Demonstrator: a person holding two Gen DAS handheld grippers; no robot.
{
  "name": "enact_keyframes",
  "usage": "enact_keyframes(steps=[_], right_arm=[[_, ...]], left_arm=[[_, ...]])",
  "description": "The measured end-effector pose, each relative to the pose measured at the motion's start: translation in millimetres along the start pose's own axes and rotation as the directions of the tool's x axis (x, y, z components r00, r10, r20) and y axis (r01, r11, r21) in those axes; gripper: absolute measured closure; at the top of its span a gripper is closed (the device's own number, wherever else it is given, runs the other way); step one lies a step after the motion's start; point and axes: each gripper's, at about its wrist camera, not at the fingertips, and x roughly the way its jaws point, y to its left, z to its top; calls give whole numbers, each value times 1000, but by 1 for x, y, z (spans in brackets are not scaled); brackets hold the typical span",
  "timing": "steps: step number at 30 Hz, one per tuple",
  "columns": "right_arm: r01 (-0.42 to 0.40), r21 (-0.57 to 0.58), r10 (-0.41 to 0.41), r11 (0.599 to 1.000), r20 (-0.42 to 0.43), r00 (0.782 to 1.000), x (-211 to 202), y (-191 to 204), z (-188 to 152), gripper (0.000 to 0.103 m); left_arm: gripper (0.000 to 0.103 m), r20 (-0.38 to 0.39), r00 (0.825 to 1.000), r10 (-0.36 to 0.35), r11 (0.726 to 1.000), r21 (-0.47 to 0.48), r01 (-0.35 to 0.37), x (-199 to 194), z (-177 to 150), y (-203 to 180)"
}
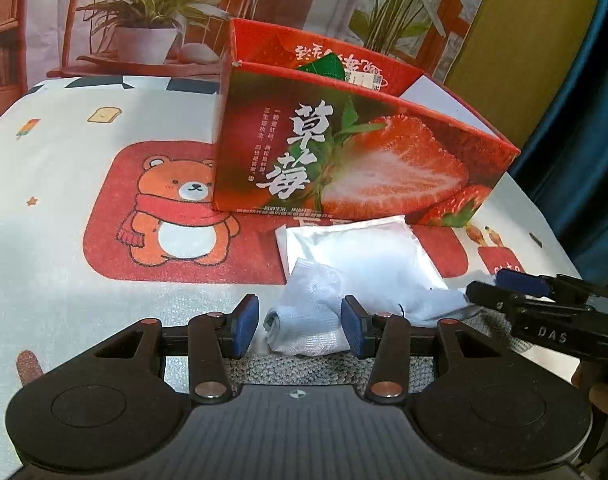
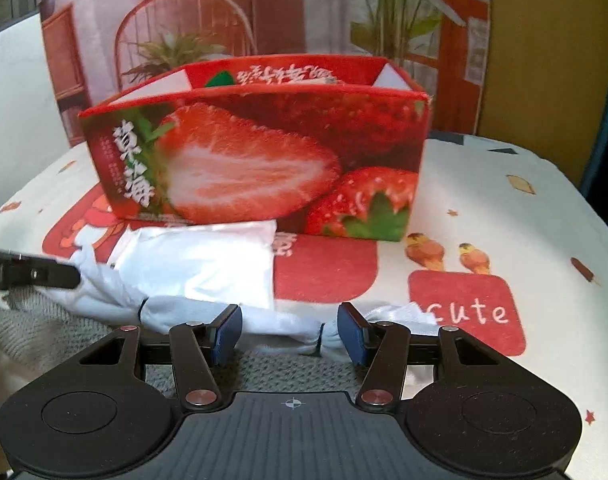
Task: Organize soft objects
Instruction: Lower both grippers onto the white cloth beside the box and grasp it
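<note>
A pale blue-white cloth lies bunched on the table in front of a white soft pouch. My left gripper is open, its blue pads on either side of one end of the cloth. My right gripper is open around the other end of the cloth; it also shows in the left wrist view. The pouch lies just before the open red strawberry box, seen also in the right wrist view. A grey knitted item lies under the cloth near me.
The table has a white cover printed with a bear on a red patch and a "cute" patch. The box holds something green and white. A printed backdrop with plants stands behind. A dark blue curtain hangs at the right.
</note>
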Motion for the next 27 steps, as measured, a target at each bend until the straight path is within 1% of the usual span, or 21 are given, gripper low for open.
enact_keyframes(steps=[3, 6, 11, 13, 15, 17, 20, 23, 25, 27], right_arm=[[21, 16, -22, 1000, 30, 999, -5, -6, 4, 49], [62, 39, -64, 997, 39, 997, -6, -15, 8, 48], [133, 118, -133, 984, -2, 991, 0, -36, 6, 48], [158, 152, -156, 976, -27, 987, 3, -44, 4, 44], [163, 174, -156, 971, -52, 986, 7, -48, 0, 42], [160, 189, -149, 969, -72, 986, 12, -50, -2, 42], [145, 196, -129, 970, -89, 988, 18, -48, -3, 43], [125, 195, -107, 973, -99, 989, 23, -43, 1, 48], [103, 174, -87, 979, -101, 991, 25, -37, 5, 54], [78, 153, -62, 985, -104, 993, 28, -30, 10, 63]], left_arm=[[55, 5, 1000, -11, 1000, -13, 11, 1, 1, 0], [55, -4, 1000, -21, 1000, -9, 21, 4, 1, -3], [52, -27, 999, -22, 1000, -6, 21, 13, 1, -4], [52, -33, 999, -20, 1000, -4, 20, 14, 0, -5], [53, -33, 999, -16, 1000, 2, 16, 15, -1, -5], [68, -26, 1000, 0, 1000, 24, 1, 16, -1, -6], [80, -15, 1000, 9, 999, 35, -8, 15, 0, -5], [82, -4, 999, 35, 999, 27, -34, 15, 2, -2], [84, 3, 999, 51, 999, 10, -51, 12, 4, 1], [84, 9, 998, 68, 998, -6, -68, 11, 5, 4]])
